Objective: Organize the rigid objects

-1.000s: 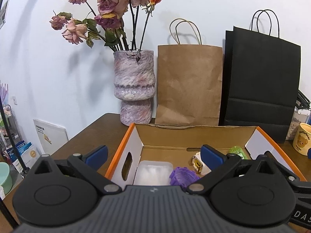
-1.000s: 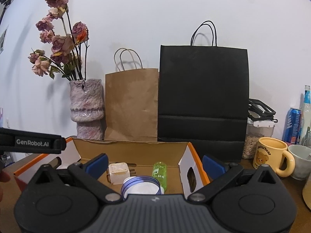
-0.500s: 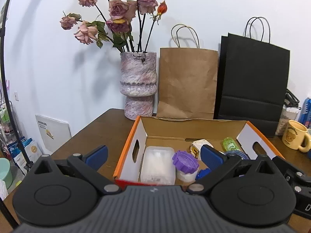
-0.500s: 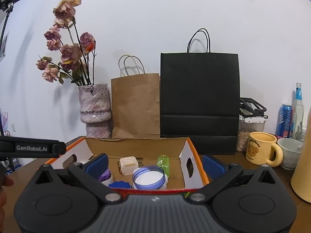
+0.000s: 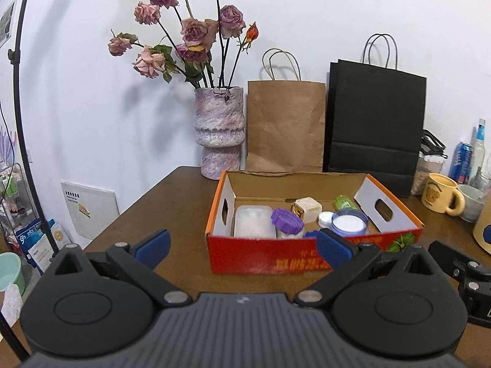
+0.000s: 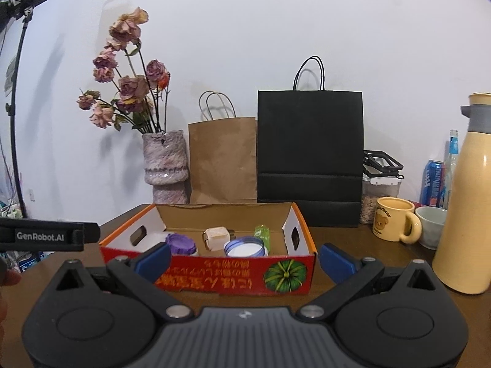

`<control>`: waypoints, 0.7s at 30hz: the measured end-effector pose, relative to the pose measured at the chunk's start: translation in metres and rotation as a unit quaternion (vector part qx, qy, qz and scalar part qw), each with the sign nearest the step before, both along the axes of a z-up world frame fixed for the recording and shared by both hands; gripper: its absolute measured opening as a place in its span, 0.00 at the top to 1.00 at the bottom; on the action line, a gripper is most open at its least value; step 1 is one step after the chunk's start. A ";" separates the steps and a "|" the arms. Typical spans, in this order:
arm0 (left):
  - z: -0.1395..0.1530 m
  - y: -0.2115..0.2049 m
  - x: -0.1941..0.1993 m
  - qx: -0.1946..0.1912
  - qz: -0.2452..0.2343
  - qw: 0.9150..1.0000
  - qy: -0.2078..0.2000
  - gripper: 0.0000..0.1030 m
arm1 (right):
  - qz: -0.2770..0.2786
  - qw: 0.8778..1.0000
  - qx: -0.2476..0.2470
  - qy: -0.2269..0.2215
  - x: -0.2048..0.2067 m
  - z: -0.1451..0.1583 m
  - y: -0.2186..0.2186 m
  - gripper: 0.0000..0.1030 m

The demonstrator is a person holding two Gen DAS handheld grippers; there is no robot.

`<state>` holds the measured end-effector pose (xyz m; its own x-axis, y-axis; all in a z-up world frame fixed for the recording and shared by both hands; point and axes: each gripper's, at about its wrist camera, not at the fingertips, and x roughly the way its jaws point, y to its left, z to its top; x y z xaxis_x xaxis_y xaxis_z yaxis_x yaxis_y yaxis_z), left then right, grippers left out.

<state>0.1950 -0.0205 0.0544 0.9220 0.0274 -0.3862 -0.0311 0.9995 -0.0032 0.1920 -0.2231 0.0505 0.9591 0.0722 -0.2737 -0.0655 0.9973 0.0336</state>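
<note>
Cardboard box [image 5: 264, 257]: one, red-fronted with orange rims, open-topped, on the brown table [image 5: 172, 202] in front of both grippers.
Box contents: six things counted in the left view — one clear plastic tub [image 5: 254, 220], one purple-lidded jar [image 5: 287, 221], one cream cube-shaped item [image 5: 307, 209], one small white cap [image 5: 326, 218], one blue-rimmed round lid [image 5: 349, 223], one green bottle [image 5: 344, 202] lying at the back.
Left gripper [image 5: 242, 247]: one, jaws wide apart, holding nothing, just short of the box front.
Right gripper [image 6: 245, 260]: one, jaws wide apart, empty, facing the box front.
Paper bags: two, one brown bag [image 5: 285, 125] and one black bag [image 5: 376, 125], upright behind the box.
Vase [image 5: 219, 133]: one, with dried roses.
Yellow mug [image 6: 396, 224]: one, right of the box.
Cream flask [image 6: 471, 196]: one, at far right.
</note>
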 end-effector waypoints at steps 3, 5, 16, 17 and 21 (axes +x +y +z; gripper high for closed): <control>0.000 0.001 -0.021 0.005 -0.004 1.000 0.001 0.00 | 0.002 1.000 -0.002 0.001 -0.019 0.001 0.001 0.00; -0.001 0.002 -0.034 0.007 -0.008 1.000 0.003 0.00 | 0.004 1.000 -0.005 0.001 -0.032 0.002 0.003 0.00; -0.010 0.010 -0.096 0.002 -0.026 1.000 0.003 0.00 | 0.007 1.000 -0.014 0.008 -0.097 -0.003 0.011 0.00; -0.011 0.010 -0.099 0.002 -0.027 1.000 0.004 0.00 | 0.007 1.000 -0.015 0.009 -0.102 -0.004 0.012 0.00; -0.018 0.011 -0.114 0.005 -0.030 0.999 0.010 0.00 | 0.008 1.000 -0.014 0.015 -0.116 -0.008 0.014 0.00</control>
